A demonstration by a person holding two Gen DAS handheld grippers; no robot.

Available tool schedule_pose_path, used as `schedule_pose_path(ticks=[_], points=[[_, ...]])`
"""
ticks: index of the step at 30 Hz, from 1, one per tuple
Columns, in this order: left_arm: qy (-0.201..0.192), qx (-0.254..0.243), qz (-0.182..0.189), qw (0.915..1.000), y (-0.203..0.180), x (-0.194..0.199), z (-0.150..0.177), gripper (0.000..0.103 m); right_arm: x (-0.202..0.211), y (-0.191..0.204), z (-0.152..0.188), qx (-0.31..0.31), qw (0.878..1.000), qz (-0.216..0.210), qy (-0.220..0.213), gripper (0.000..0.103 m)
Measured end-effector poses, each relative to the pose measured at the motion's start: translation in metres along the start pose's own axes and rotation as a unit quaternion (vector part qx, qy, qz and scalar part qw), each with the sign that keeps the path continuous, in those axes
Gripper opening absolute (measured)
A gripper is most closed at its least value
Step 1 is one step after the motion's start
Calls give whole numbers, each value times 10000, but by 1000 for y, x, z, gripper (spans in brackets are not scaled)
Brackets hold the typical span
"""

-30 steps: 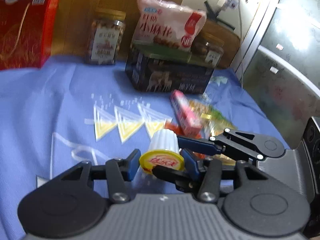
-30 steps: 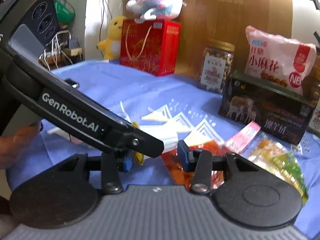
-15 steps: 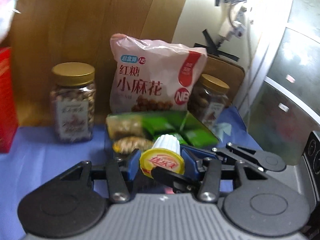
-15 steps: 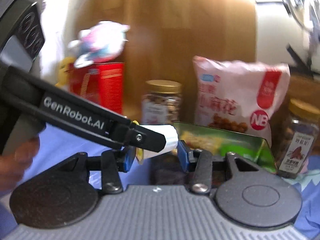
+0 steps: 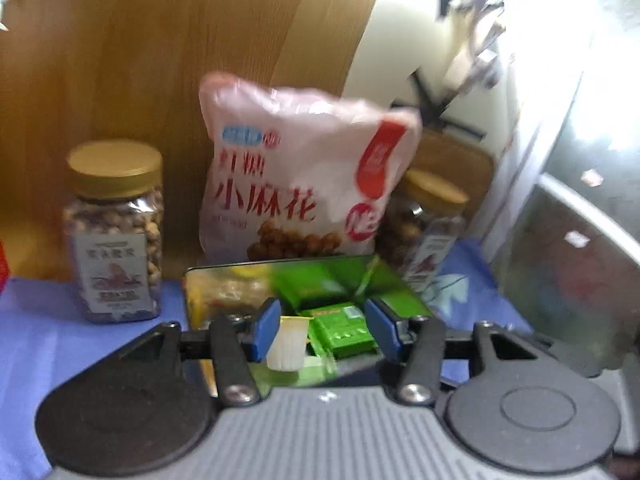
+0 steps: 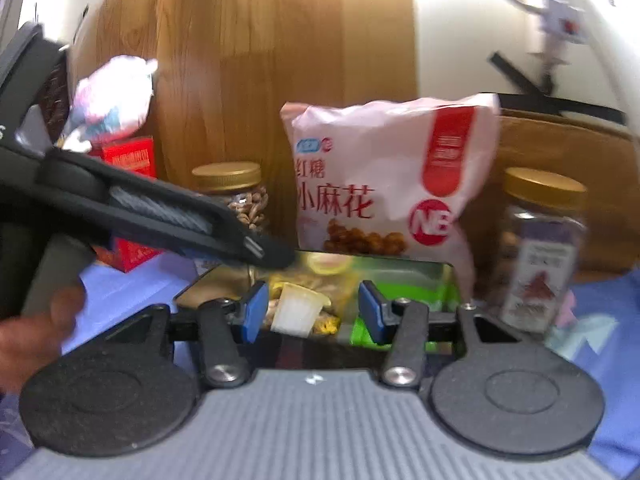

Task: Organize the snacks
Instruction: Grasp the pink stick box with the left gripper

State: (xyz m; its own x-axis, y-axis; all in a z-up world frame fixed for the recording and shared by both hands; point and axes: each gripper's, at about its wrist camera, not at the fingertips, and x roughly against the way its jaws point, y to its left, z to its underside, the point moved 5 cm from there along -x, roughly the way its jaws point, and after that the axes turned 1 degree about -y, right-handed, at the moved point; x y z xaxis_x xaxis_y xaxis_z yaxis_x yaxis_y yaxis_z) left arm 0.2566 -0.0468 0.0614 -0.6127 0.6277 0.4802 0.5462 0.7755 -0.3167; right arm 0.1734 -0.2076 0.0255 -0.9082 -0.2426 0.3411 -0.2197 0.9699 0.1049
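— Jelly cup [image 5: 289,343]: where is it?
— Between my left gripper [image 5: 325,327] pads, over the open tin [image 5: 224,276] of green packets [image 5: 340,326]. Jaws opening, cup touching only the left pad.
— Right gripper [image 6: 310,312]?
— Opening too, gripping nothing.

Item count: two gold-lidded jars, one at left [image 5: 114,232] and one at right [image 5: 430,228]; one pink snack bag [image 5: 300,184]; one open tin [image 5: 224,280]; one white jelly cup [image 5: 289,342]; one red box [image 6: 130,204]; one plush toy [image 6: 112,100].

right jar's label [image 6: 536,280] blurred, red box [image 5: 3,268] cut off
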Motion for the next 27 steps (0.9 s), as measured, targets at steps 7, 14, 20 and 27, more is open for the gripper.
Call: schedule_pose_path(ticks=[7, 14, 20, 27], points=[[653, -77, -173, 9977, 6, 24, 60, 51, 38, 44, 60, -475, 9953, -549, 639, 64], [804, 616, -396, 9941, 36, 53, 96, 51, 9, 73, 80, 105, 9913, -122, 1304, 63], [599, 1009, -662, 9909, 67, 89, 106, 51, 8, 76, 79, 81, 9884, -364, 1474, 30], [349, 1106, -910, 9891, 88, 127, 116, 60, 33, 152, 85, 1177, 9683, -1726, 1372, 25]])
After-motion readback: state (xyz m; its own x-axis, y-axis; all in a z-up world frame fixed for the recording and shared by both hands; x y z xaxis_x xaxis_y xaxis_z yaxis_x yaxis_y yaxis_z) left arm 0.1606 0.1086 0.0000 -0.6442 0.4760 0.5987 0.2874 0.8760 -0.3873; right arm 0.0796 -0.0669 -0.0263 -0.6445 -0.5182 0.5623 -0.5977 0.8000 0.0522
